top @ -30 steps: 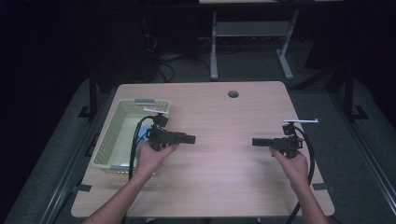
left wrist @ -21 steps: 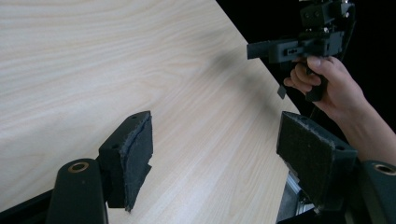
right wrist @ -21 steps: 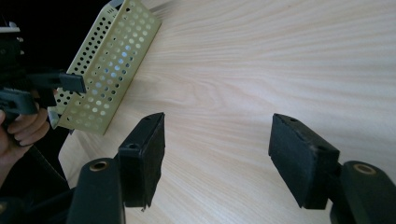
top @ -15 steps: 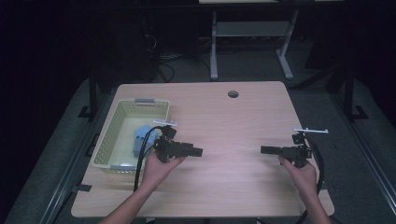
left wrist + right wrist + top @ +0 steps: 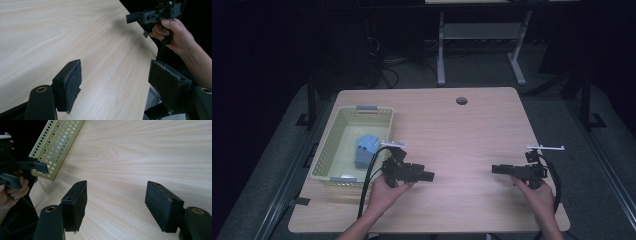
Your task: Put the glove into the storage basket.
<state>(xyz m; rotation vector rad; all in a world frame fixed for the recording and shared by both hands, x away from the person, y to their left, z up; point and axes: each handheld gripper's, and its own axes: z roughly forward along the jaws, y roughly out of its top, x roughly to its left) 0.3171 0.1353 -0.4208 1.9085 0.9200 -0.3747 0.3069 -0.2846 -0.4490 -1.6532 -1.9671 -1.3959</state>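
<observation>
- Basket (image 5: 330,145): pale yellow-green plastic, rectangular, perforated walls, grey clips on both short ends; sits at table's left edge.
- Inside basket: blue blocks (image 5: 366,150), stacked, near the right wall.
- Table (image 5: 462,135): light wood-grain laminate, rounded corners, round cable hole at far edge.
- Left gripper (image 5: 428,176): jaws apart, nothing between; foam pads black, frayed at one edge; just beside basket's near right corner, over bare table.
- Right gripper (image 5: 495,169): jaws apart, empty, pads black and flat; near table's right edge, pointing at left gripper, well apart.
</observation>
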